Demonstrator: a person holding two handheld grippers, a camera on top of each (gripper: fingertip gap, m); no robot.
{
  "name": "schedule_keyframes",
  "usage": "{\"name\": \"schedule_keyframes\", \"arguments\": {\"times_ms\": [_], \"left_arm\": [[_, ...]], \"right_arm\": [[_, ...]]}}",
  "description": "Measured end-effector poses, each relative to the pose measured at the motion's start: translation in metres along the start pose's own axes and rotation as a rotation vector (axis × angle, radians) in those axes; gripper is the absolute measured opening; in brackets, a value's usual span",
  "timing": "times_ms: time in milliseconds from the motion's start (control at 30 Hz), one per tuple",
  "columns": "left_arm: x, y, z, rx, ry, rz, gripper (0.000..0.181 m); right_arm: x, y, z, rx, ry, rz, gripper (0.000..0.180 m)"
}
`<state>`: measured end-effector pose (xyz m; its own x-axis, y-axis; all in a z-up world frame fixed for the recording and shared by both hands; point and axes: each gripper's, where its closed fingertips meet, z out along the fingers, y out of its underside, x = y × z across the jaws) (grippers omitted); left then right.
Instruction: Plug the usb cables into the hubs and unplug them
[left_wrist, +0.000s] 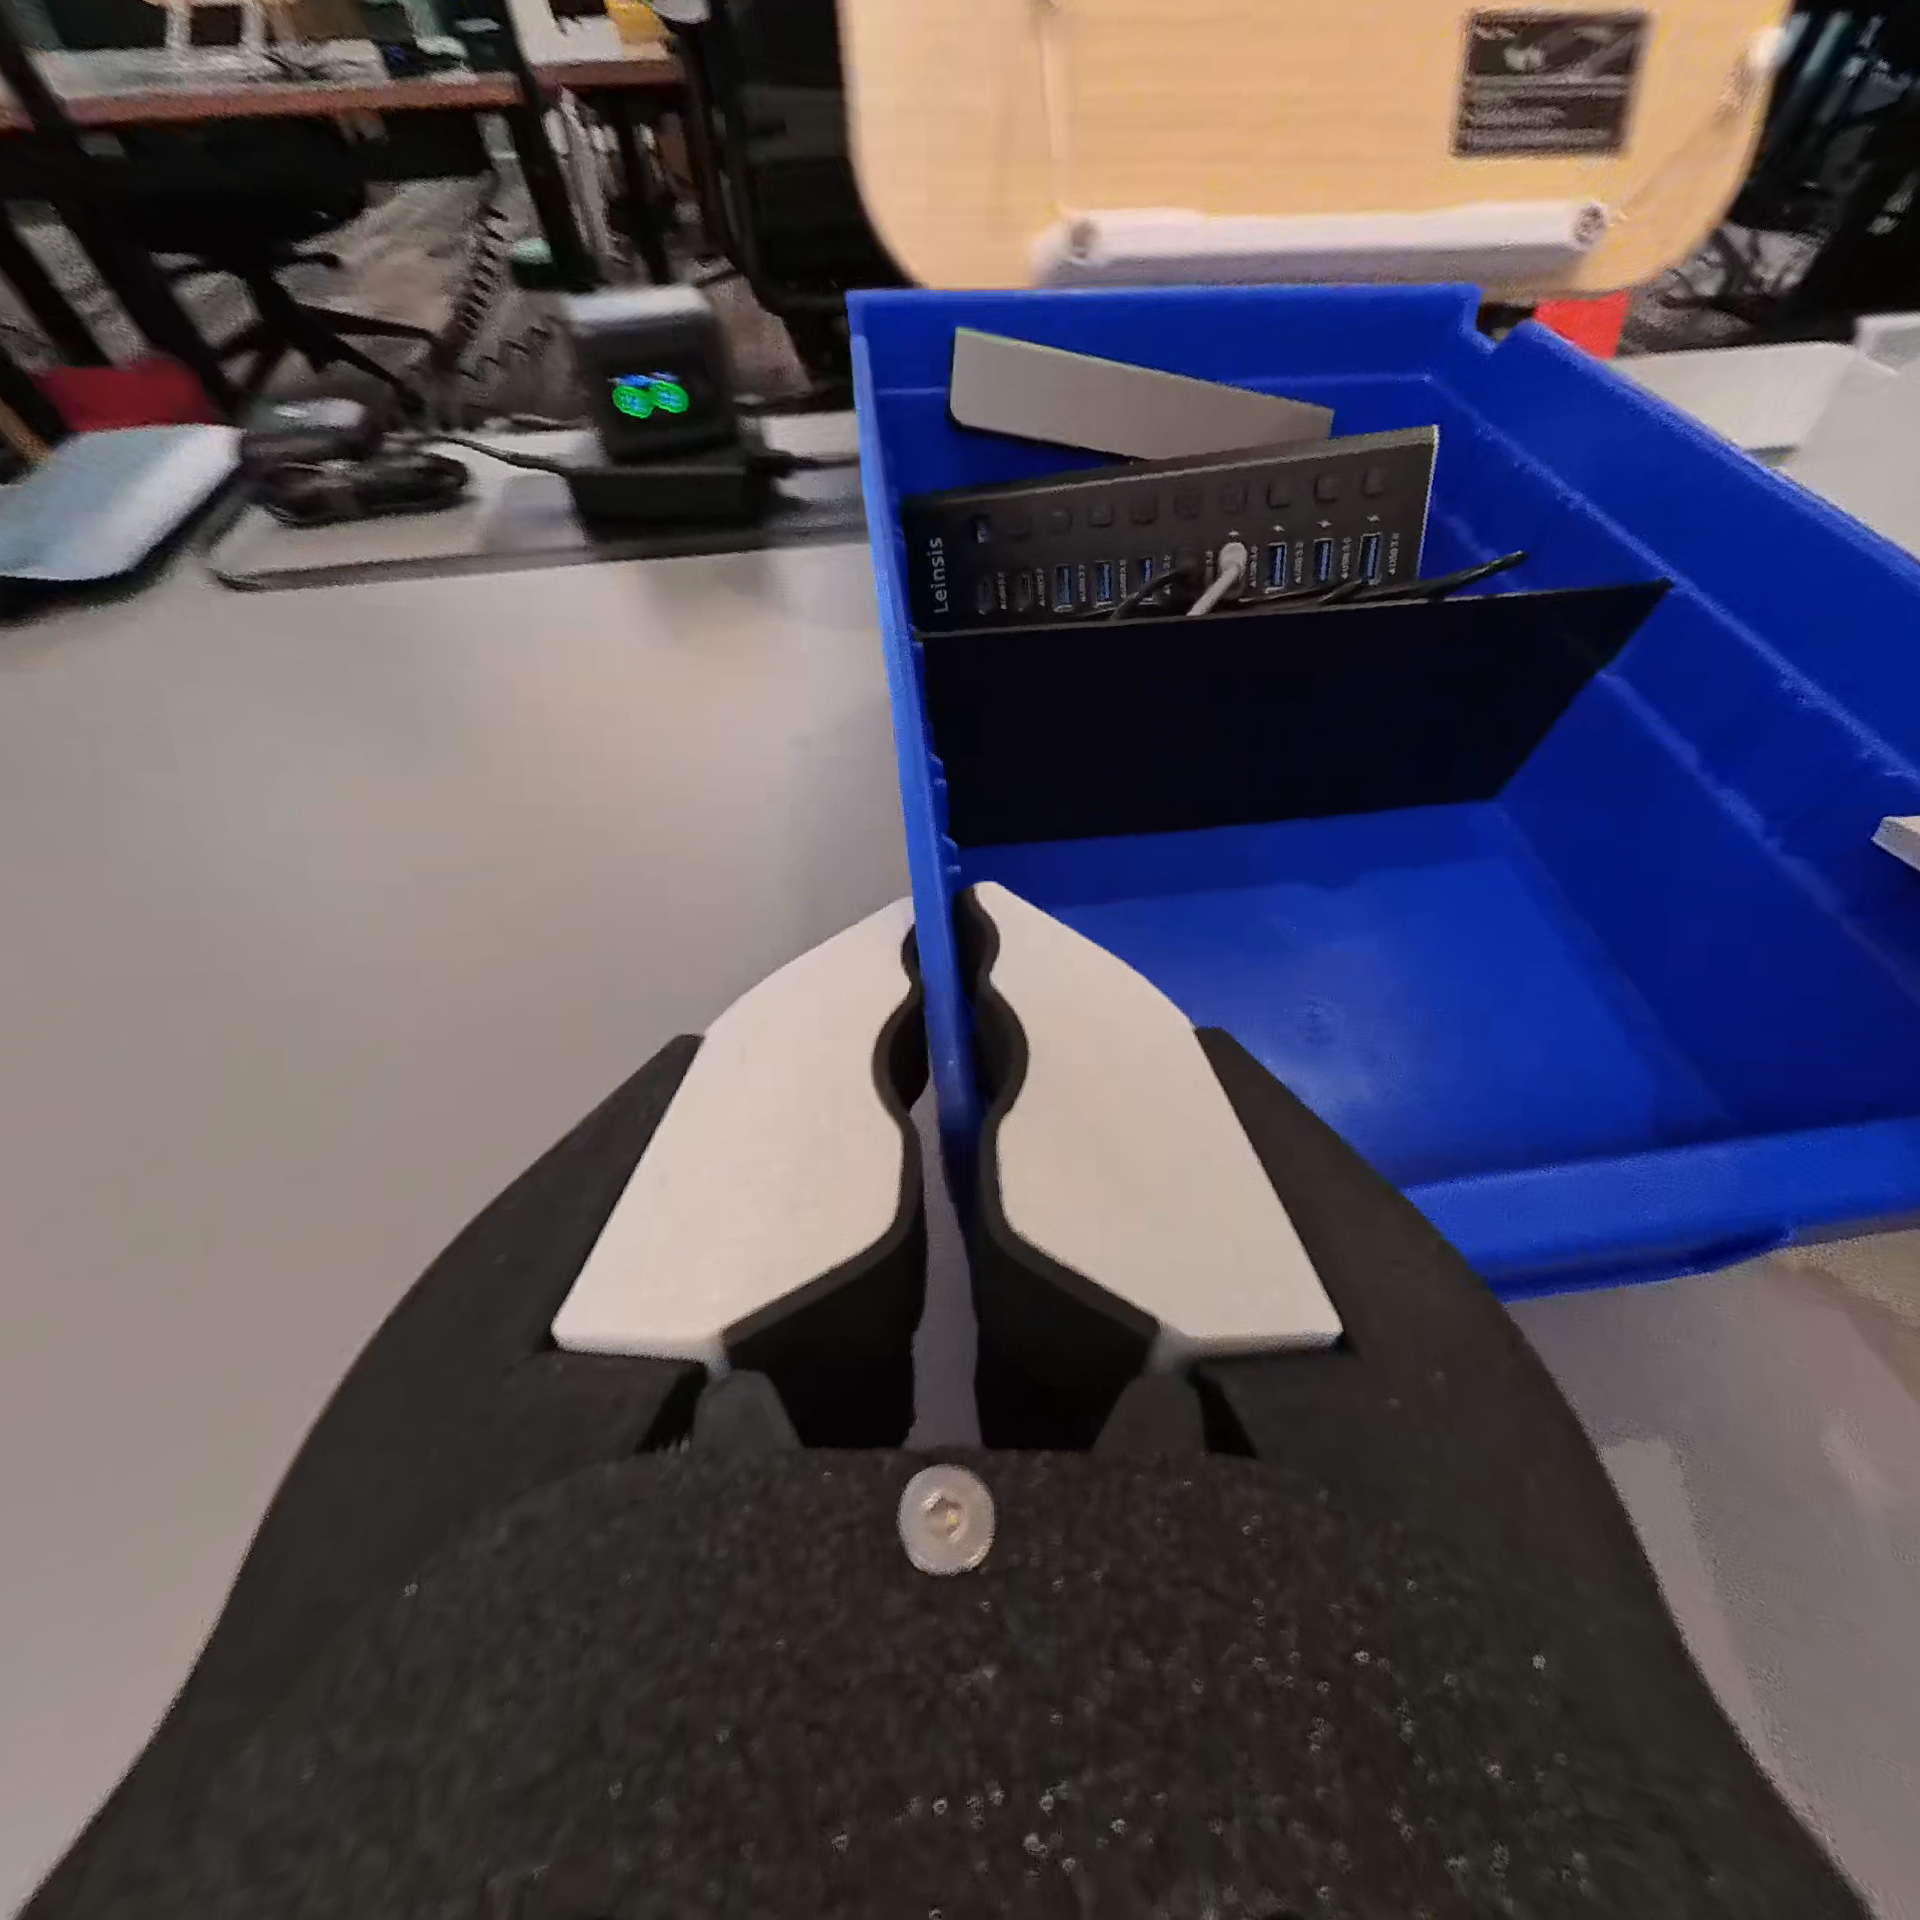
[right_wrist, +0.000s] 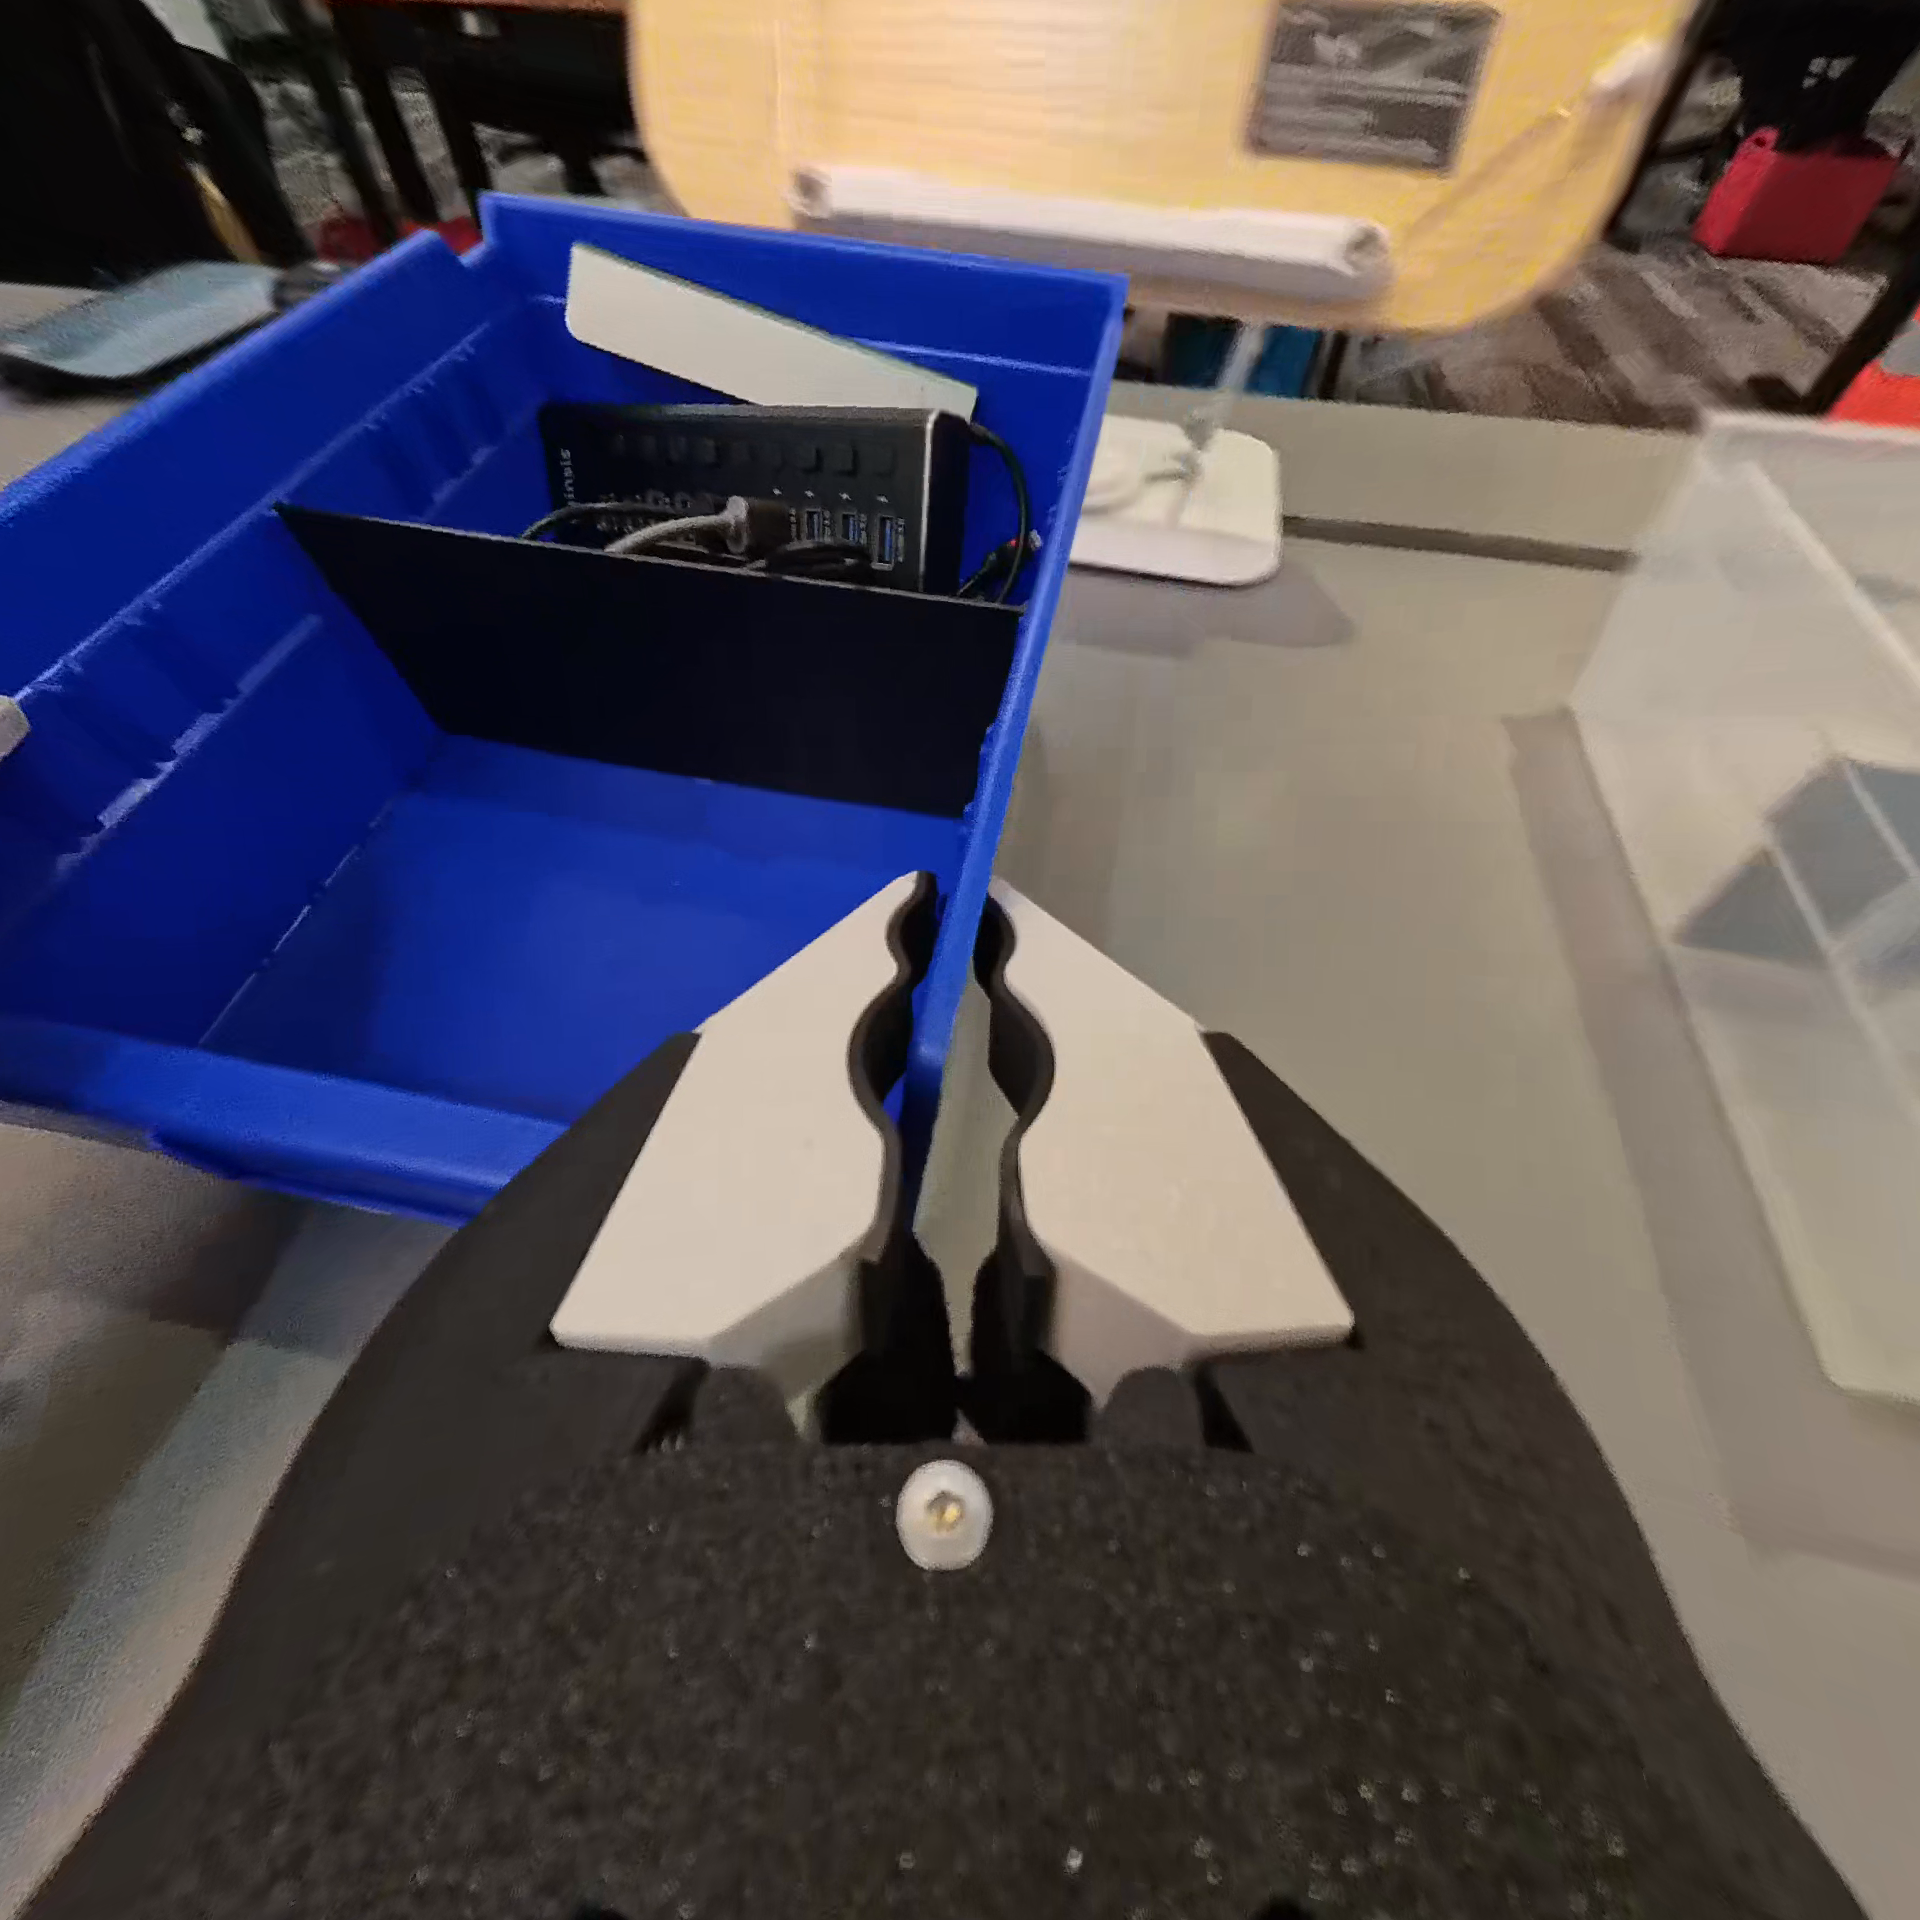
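the left gripper (left_wrist: 943, 914) clamps the blue bin (left_wrist: 1558, 987)'s left wall. the right gripper (right_wrist: 956, 904) clamps its right wall. a black hub (left_wrist: 1174, 540) with plugged cables (left_wrist: 1221, 582) leans in the far compartment.

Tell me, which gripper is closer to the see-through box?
Right. The right gripper pinches the blue bin wall nearest the see-through box; the left gripper pinches the opposite wall, with the bin between.

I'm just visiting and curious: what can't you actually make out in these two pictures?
- Black hub: its lower part hidden behind the black divider in both views.
- Cables: where they end, hidden by the divider.
- Shelves and gear beyond the table: blurred in the left wrist view.
- Blue bin: cut off at the right wrist view's left edge.
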<state>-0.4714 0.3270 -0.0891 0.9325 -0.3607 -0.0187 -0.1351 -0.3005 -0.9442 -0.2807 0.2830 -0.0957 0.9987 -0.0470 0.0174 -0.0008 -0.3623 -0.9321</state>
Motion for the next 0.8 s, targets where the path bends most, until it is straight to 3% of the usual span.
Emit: {"name": "schedule_keyframes", "arguments": {"times_ms": [167, 367, 600, 733, 800], "left_arm": [[-0.105, -0.001, -0.019, 0.036, -0.07, -0.028, 0.002], [-0.191, 0.017, -0.017, 0.029, -0.067, -0.004, 0.002], [-0.201, 0.03, -0.006, -0.012, -0.069, -0.099, 0.002], [-0.203, 0.025, -0.01, 0.023, -0.098, -0.147, 0.004], [-0.207, 0.015, -0.02, 0.075, -0.138, -0.167, 0.018]], "right_arm": [[-0.103, -0.025, 0.025, 0.027, -0.075, -0.058, 0.006], [-0.188, -0.013, 0.052, -0.007, -0.025, -0.133, 0.008], [-0.199, -0.004, 0.056, -0.022, -0.112, -0.071, 0.011], [-0.204, -0.003, 0.041, -0.066, -0.304, -0.167, 0.021], [-0.21, 0.0, 0.015, -0.086, -0.487, -0.248, 0.03]]}}
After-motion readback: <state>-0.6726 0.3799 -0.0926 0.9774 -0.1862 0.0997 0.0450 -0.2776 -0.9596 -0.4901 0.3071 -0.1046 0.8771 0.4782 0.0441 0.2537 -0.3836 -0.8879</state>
